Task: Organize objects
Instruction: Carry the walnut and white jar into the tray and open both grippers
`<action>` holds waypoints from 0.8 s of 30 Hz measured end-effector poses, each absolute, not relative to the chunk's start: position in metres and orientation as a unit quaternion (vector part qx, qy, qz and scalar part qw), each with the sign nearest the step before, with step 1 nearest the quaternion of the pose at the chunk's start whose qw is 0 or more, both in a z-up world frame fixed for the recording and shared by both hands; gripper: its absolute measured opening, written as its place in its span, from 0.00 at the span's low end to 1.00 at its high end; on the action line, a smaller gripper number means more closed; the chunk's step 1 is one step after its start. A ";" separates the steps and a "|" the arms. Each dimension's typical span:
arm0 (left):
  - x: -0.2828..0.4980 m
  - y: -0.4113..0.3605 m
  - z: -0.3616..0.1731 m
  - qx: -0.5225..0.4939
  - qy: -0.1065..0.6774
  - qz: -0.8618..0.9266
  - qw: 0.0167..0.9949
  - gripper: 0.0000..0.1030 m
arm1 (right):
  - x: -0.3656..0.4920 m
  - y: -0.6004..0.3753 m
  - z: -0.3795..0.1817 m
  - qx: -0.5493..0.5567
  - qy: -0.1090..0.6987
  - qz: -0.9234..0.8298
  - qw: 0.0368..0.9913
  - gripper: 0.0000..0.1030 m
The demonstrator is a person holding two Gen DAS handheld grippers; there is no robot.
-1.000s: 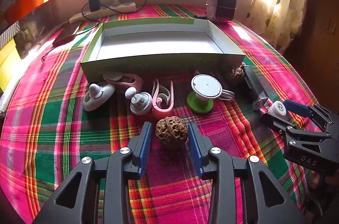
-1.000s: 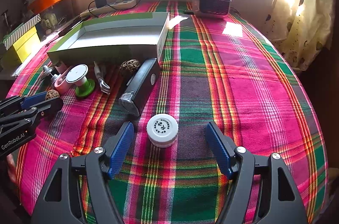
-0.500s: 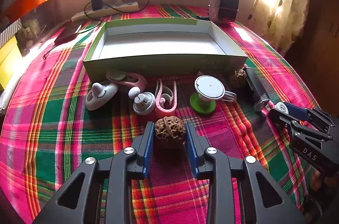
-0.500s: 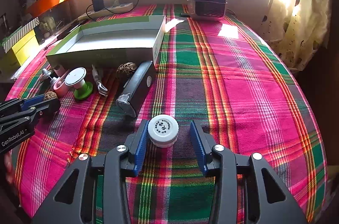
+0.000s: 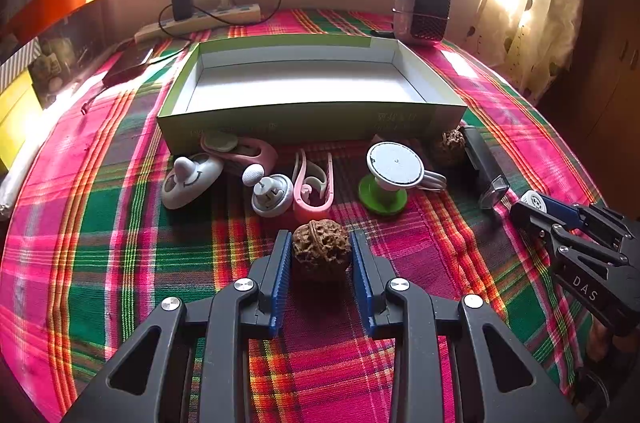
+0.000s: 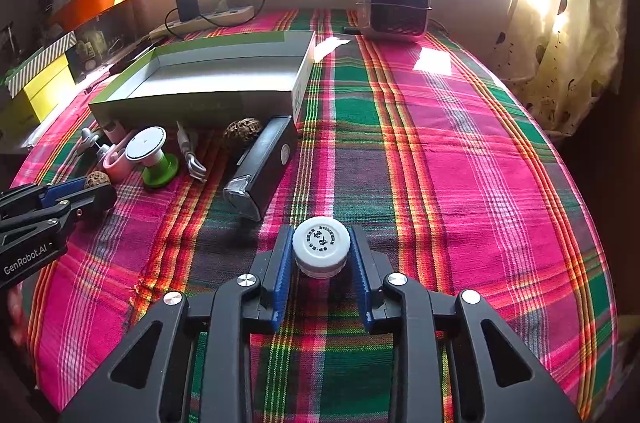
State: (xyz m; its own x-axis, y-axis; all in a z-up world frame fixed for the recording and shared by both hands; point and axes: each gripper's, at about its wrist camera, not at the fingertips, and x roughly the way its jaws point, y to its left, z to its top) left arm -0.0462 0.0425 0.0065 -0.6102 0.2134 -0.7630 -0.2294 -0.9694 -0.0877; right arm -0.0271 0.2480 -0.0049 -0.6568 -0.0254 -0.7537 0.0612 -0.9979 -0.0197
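Nearest in the left wrist view, the left gripper has its blue fingers pressed on both sides of a brown walnut, which rests on the plaid cloth of the counter near its front edge. In the right wrist view, the right gripper grasps a small white-capped bottle standing upright on the cloth, toward the front middle of the counter.

Just beyond the walnut lies a row of small things: a white smiling-face holder, a grey-white round gadget, a pink clip, and a white disc on a green base. Further right, a black rectangular device lies at an angle with a second walnut touching its far end.

Behind the row sits an open, shallow green box, white inside. At the counter's far edge lie a power strip on the left and a small dark-grilled heater on the right.
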 end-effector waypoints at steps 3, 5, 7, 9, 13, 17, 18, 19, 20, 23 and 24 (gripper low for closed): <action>-0.046 0.043 0.007 -0.425 0.012 0.897 0.125 0.26 | -0.027 0.248 -0.005 0.414 0.023 -0.910 0.023 0.28; -0.045 0.043 0.008 -0.425 0.012 0.896 0.126 0.26 | -0.026 0.249 -0.003 0.412 0.021 -0.911 0.023 0.28; -0.044 0.043 0.010 -0.423 0.013 0.897 0.128 0.26 | -0.026 0.248 -0.001 0.409 0.017 -0.912 0.024 0.28; -0.044 0.043 0.012 -0.424 0.007 0.896 0.133 0.26 | -0.026 0.248 0.002 0.405 0.015 -0.914 0.026 0.28; -0.044 0.042 0.019 -0.417 0.008 0.899 0.134 0.26 | -0.025 0.243 0.010 0.397 0.016 -0.917 0.034 0.28; -0.047 0.038 0.029 -0.412 0.002 0.902 0.134 0.26 | -0.028 0.240 0.018 0.390 0.014 -0.920 0.041 0.28; -0.048 0.038 0.032 -0.408 0.003 0.903 0.133 0.26 | -0.029 0.239 0.020 0.388 0.015 -0.921 0.041 0.28; -0.049 0.038 0.035 -0.405 0.004 0.905 0.133 0.26 | -0.031 0.238 0.023 0.386 0.015 -0.921 0.044 0.28; -0.050 0.038 0.038 -0.402 0.004 0.906 0.133 0.26 | -0.032 0.236 0.027 0.383 0.015 -0.922 0.047 0.28; -0.057 0.035 0.047 -0.395 -0.001 0.908 0.138 0.26 | -0.038 0.233 0.037 0.374 0.018 -0.926 0.053 0.28; -0.060 0.034 0.049 -0.394 -0.002 0.909 0.136 0.26 | -0.041 0.232 0.040 0.371 0.017 -0.927 0.056 0.28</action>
